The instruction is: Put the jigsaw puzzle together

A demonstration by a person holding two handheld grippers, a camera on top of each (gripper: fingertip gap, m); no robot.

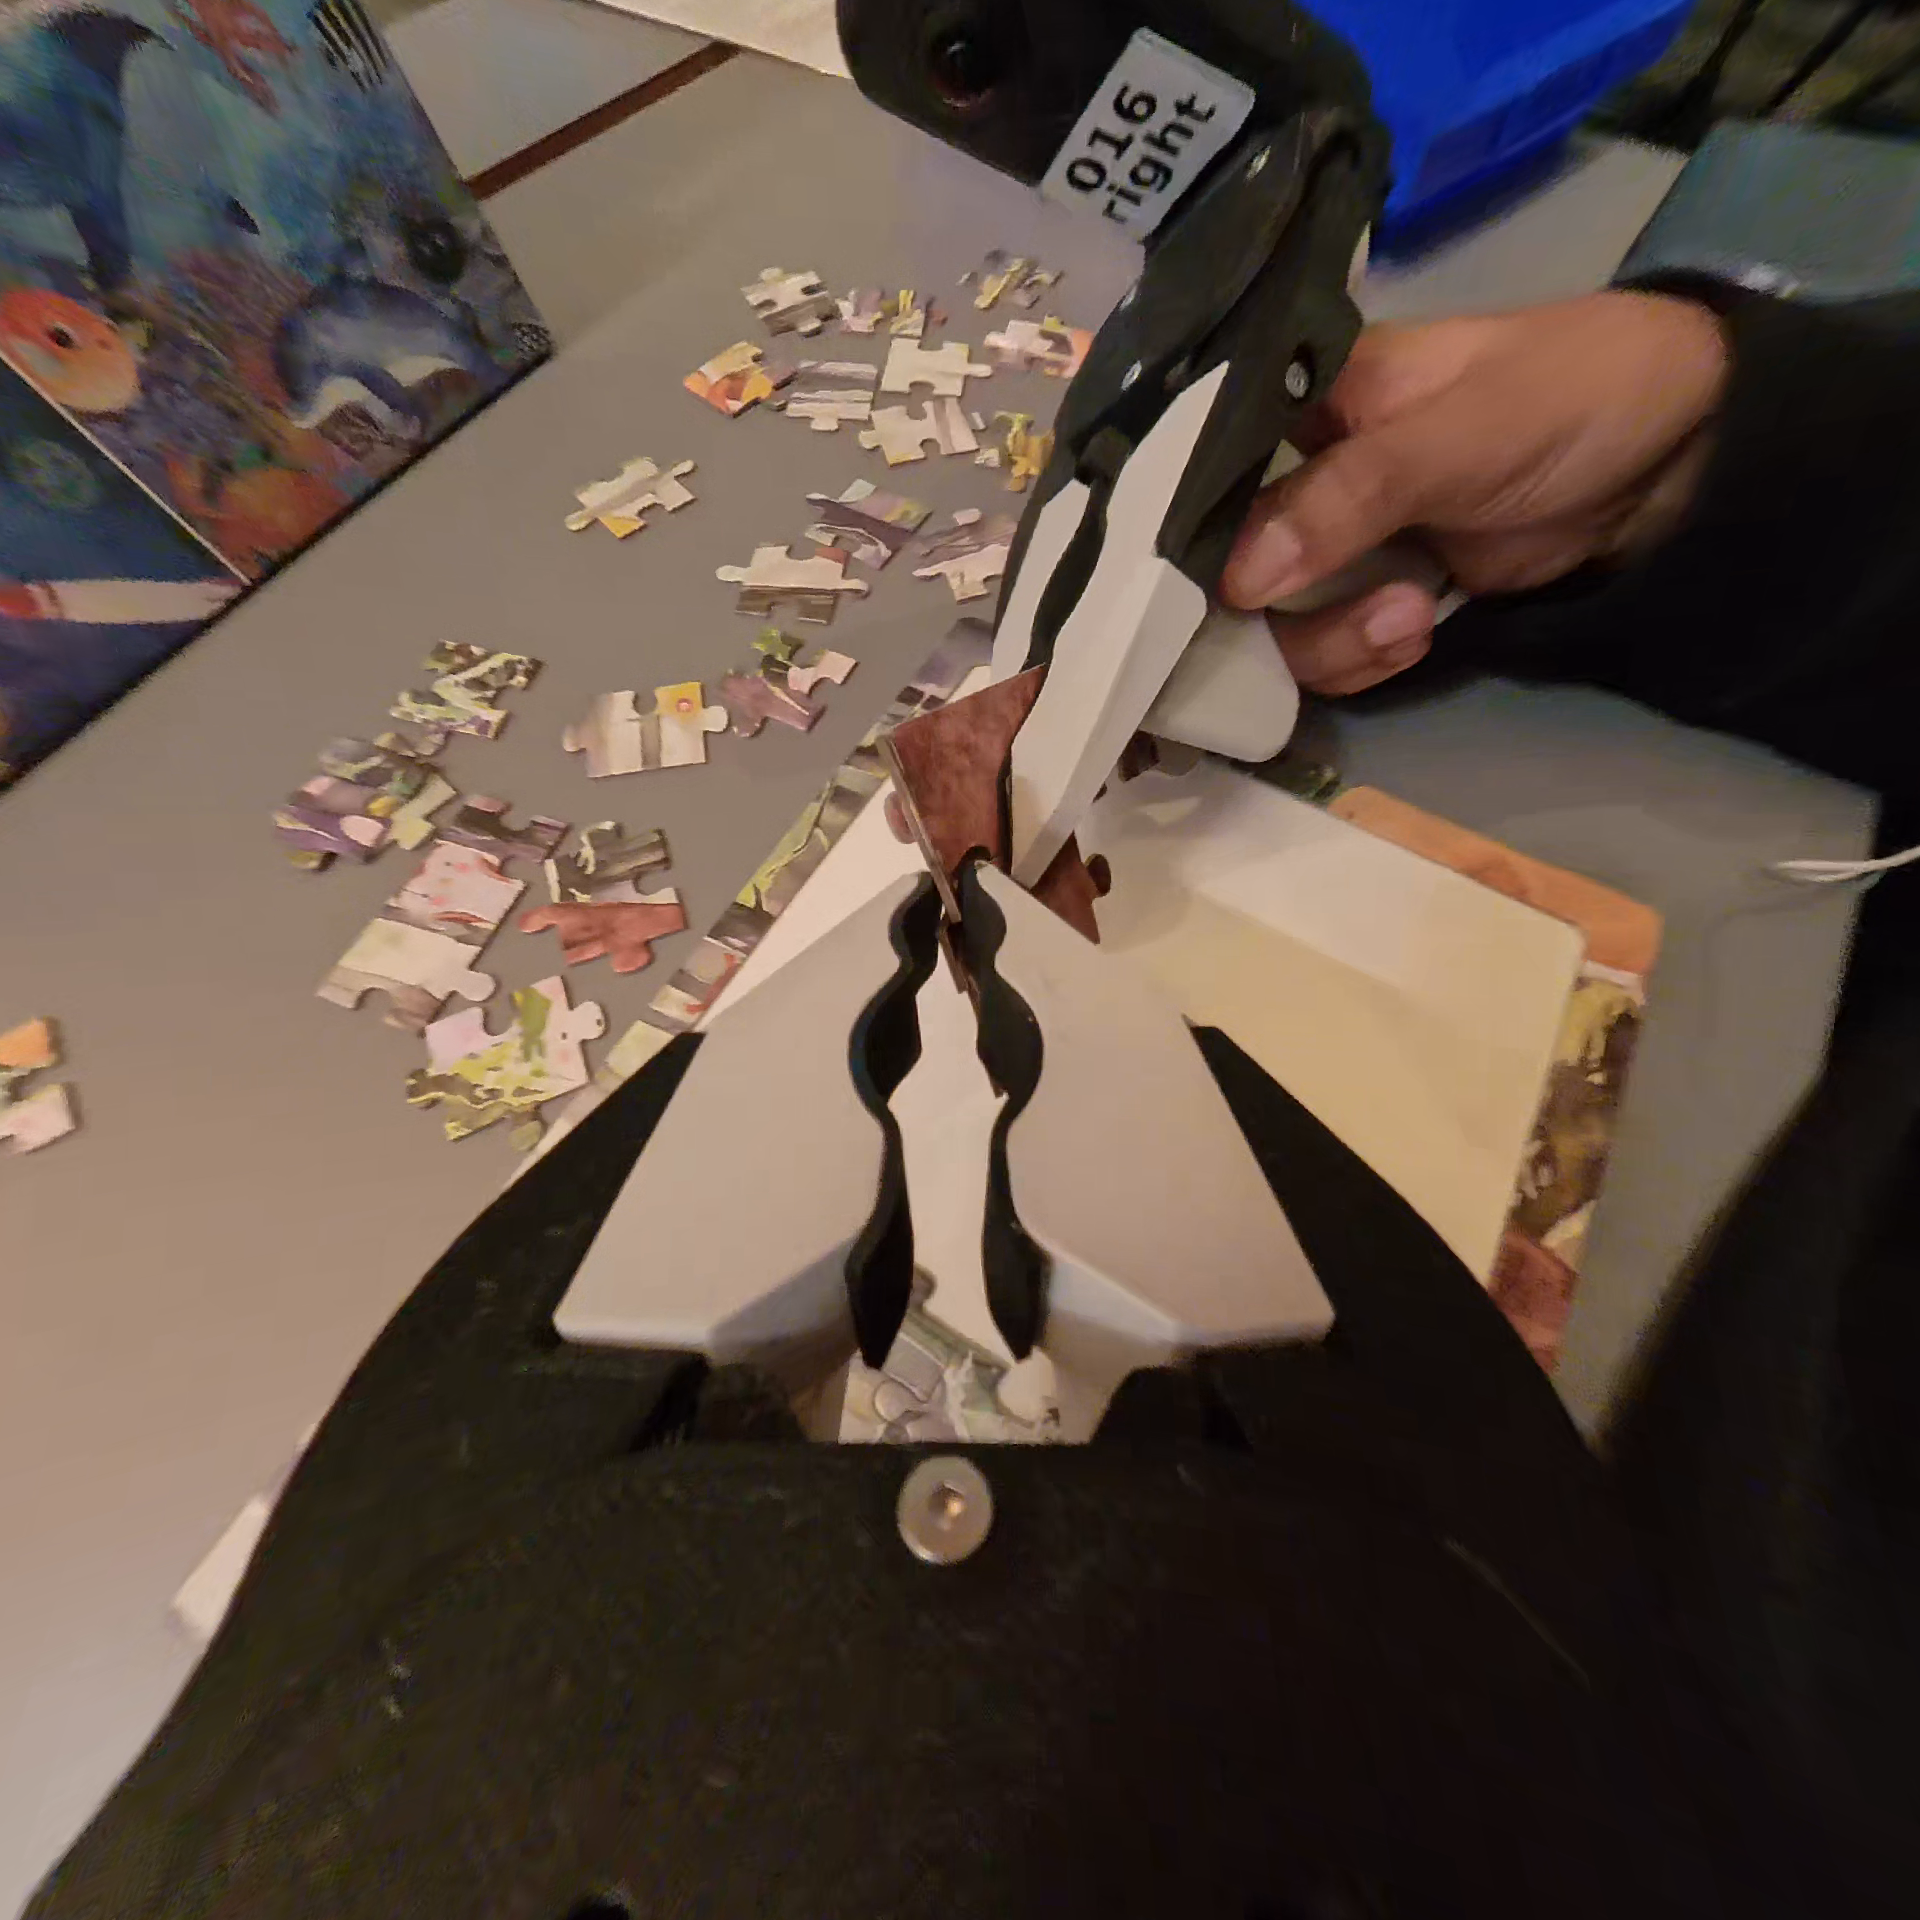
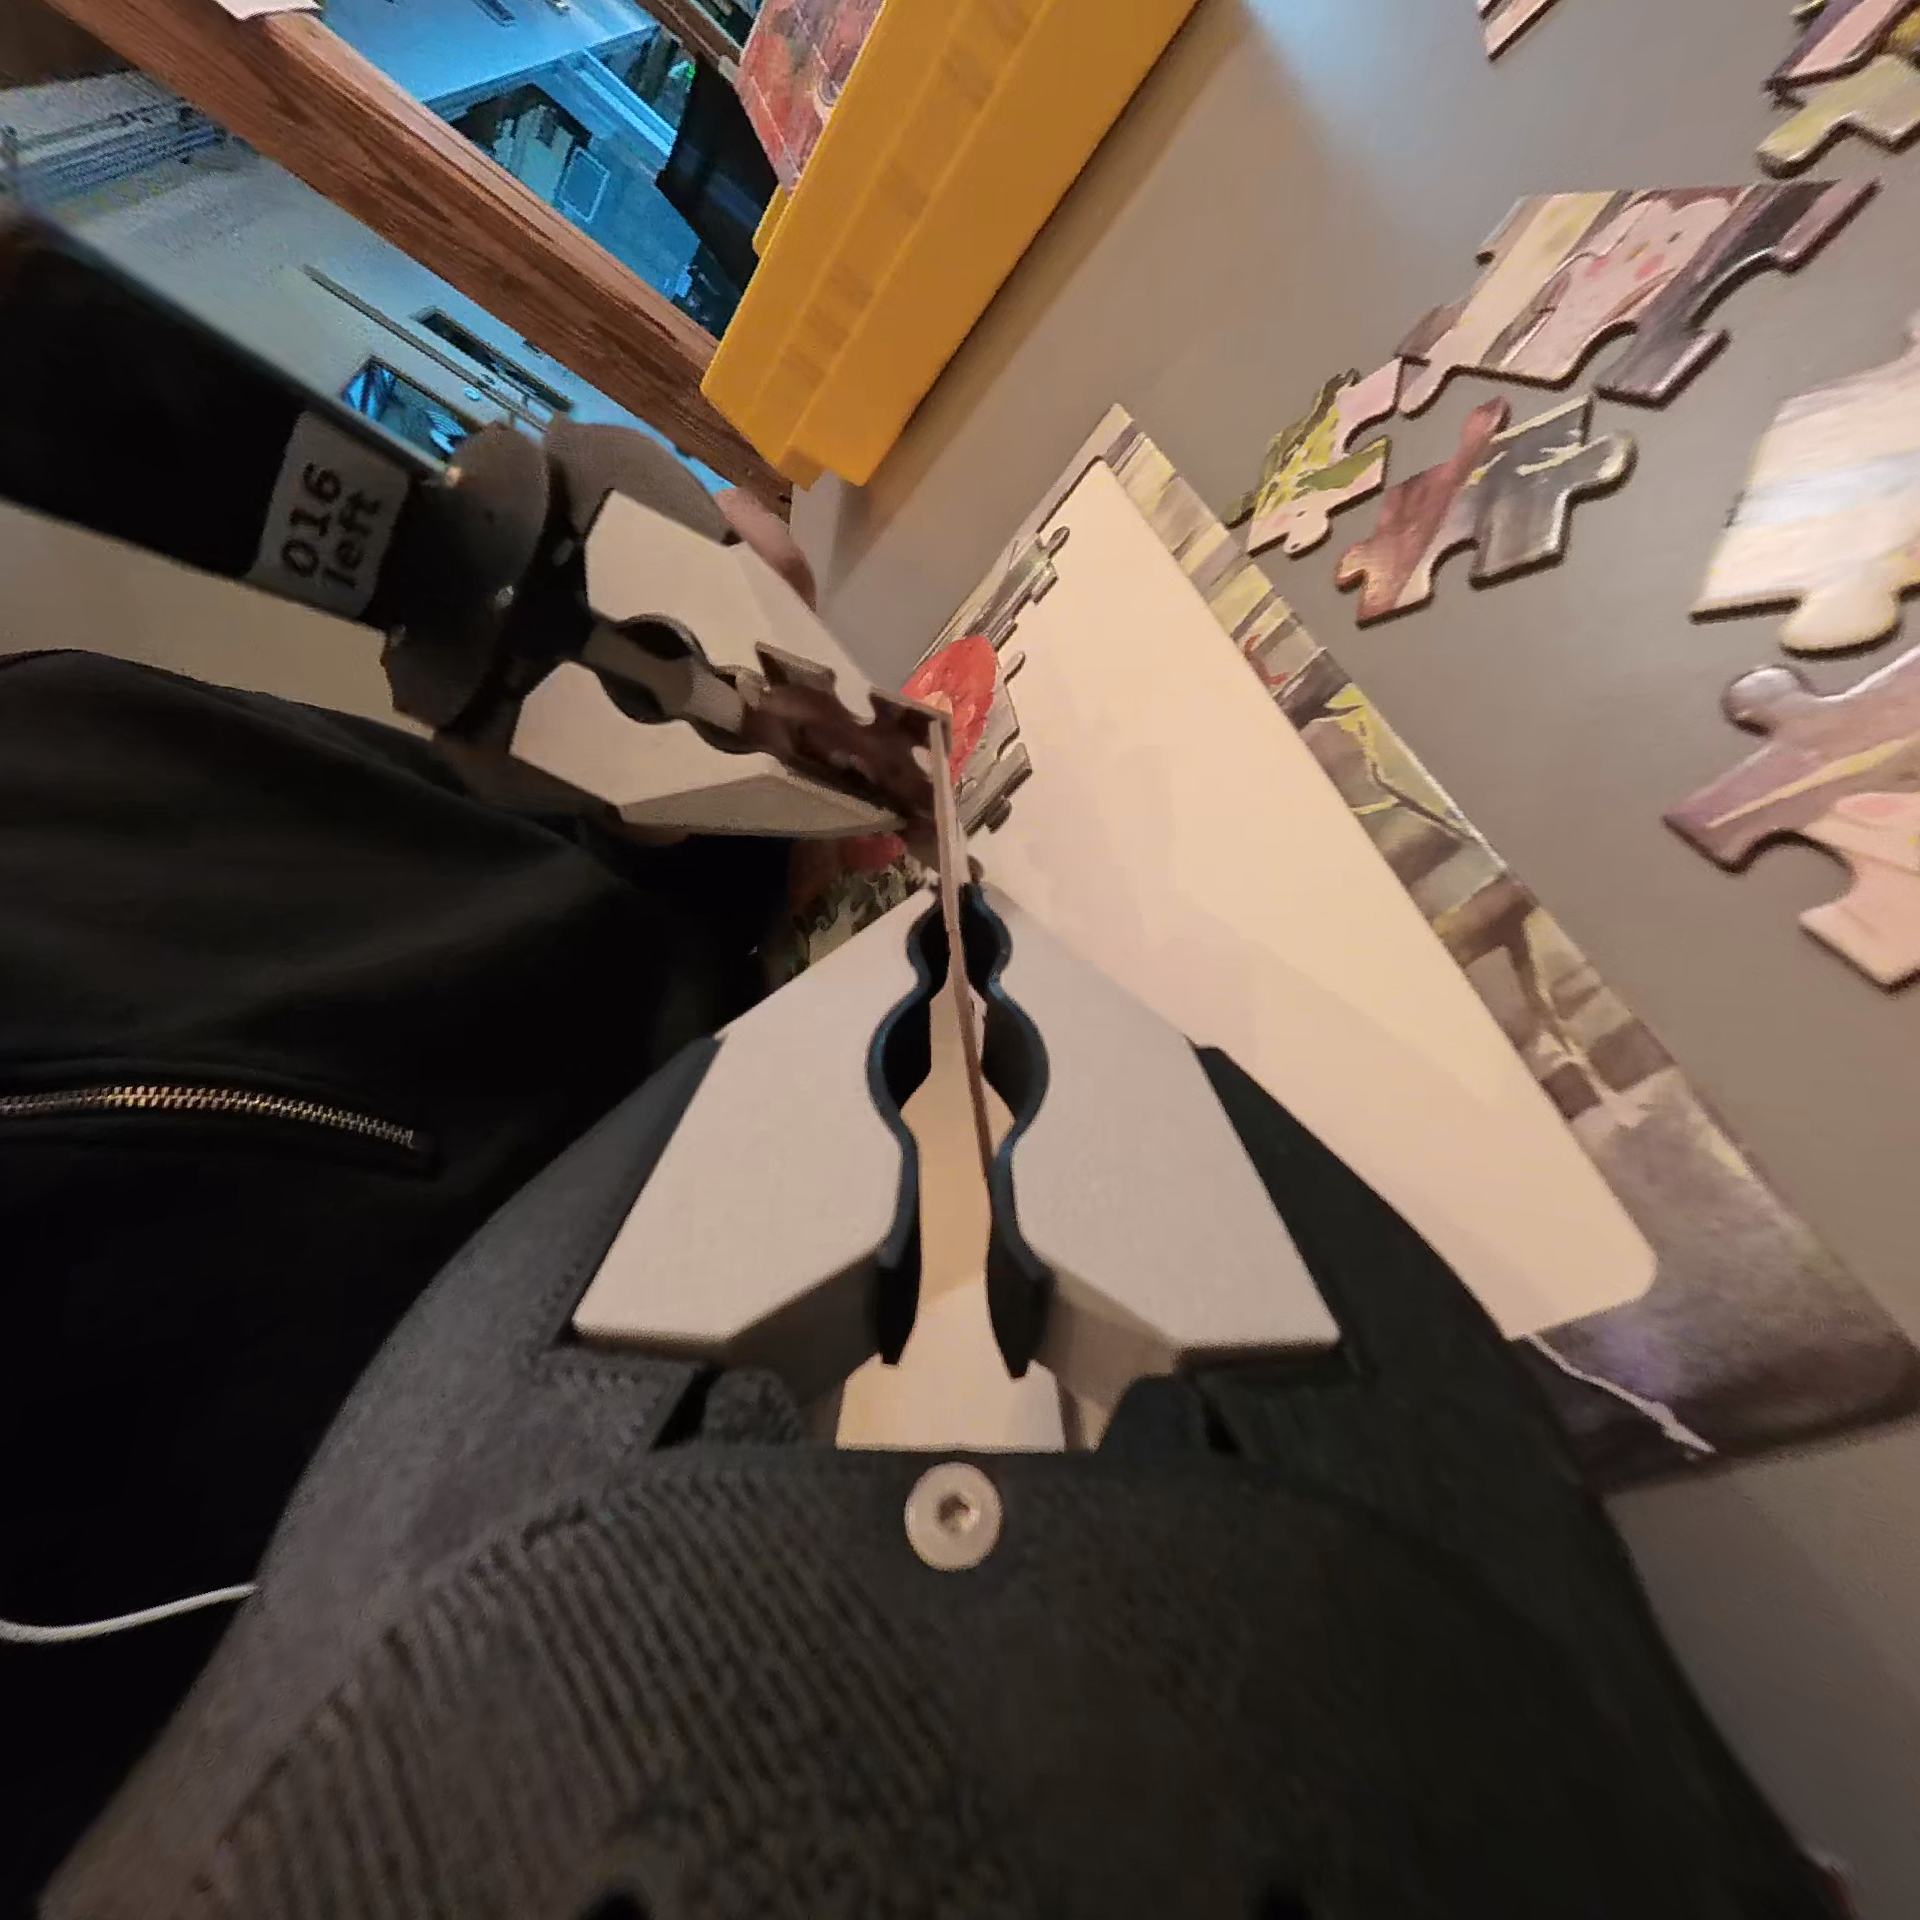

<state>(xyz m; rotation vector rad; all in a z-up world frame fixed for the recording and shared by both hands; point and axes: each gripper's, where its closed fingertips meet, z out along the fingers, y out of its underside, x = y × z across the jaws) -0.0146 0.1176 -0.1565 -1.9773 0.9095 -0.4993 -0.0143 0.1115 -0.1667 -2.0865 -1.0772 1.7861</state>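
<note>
A grey table (image 1: 260, 1195) fills both views. On it lies the partly built jigsaw frame (image 2: 1475, 831), a border of joined pieces around a blank cream board (image 1: 1351, 997). The frame's near end is hidden behind the grippers. At the left wrist view's far left stands a puzzle box (image 1: 208, 260) printed with dolphins and fish, cut off by the picture edge. A yellow bin (image 2: 935, 208) and a wooden rail (image 2: 416, 187) are seen in the right wrist view. Loose puzzle pieces (image 1: 644, 727) are scattered on the table beside the frame.

Both grippers meet above the board on one brown puzzle piece (image 1: 961, 800). The left gripper (image 1: 951, 914) pinches its lower edge at the fingertips. The right gripper (image 2: 951, 925) is clamped on the same piece, seen edge-on between its pads. A hand (image 1: 1455, 468) holds the right gripper's handle. Each gripper carries a small white label with writing. The piece's picture side is too blurred to make out.
</note>
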